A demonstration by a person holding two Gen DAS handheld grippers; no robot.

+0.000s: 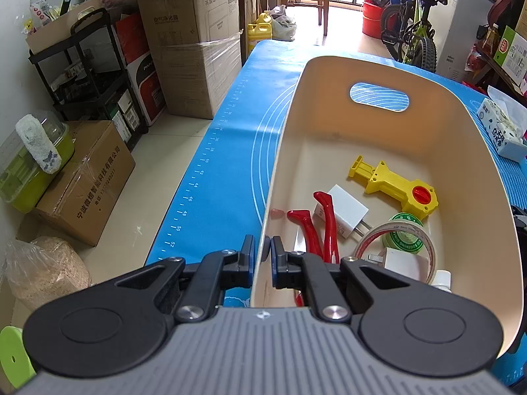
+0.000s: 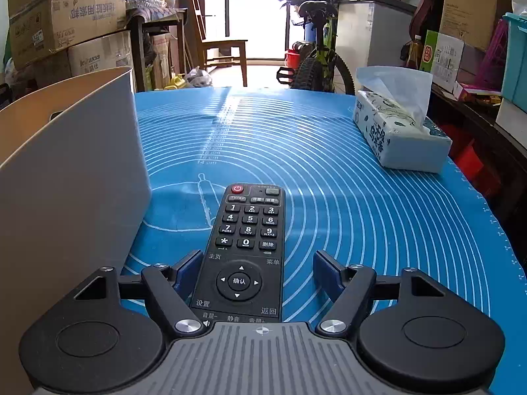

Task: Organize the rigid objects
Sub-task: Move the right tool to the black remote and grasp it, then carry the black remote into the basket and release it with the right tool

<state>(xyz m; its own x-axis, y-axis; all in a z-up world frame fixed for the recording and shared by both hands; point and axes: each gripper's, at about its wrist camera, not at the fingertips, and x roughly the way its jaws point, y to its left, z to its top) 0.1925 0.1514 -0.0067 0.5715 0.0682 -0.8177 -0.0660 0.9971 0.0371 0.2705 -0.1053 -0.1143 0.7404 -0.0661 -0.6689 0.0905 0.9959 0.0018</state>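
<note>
My left gripper (image 1: 262,247) is shut on the near left wall of a cream plastic bin (image 1: 461,125), one finger outside and one inside. In the bin lie a yellow plastic tool (image 1: 395,184), red-handled pliers (image 1: 321,227), a white charger (image 1: 346,212), a green tape roll (image 1: 405,233) and a clear tape ring. In the right wrist view a black remote control (image 2: 247,230) lies flat on the blue mat (image 2: 362,214), buttons up. My right gripper (image 2: 257,258) stands open astride its lower half; the left finger is close to its edge, the right finger stands apart.
The bin's outer wall (image 2: 66,164) rises just left of the remote. A tissue pack (image 2: 395,131) lies at the mat's right side. Cardboard boxes (image 1: 197,49), a black rack and a bicycle (image 1: 415,26) stand around the table; the table's left edge drops to the floor.
</note>
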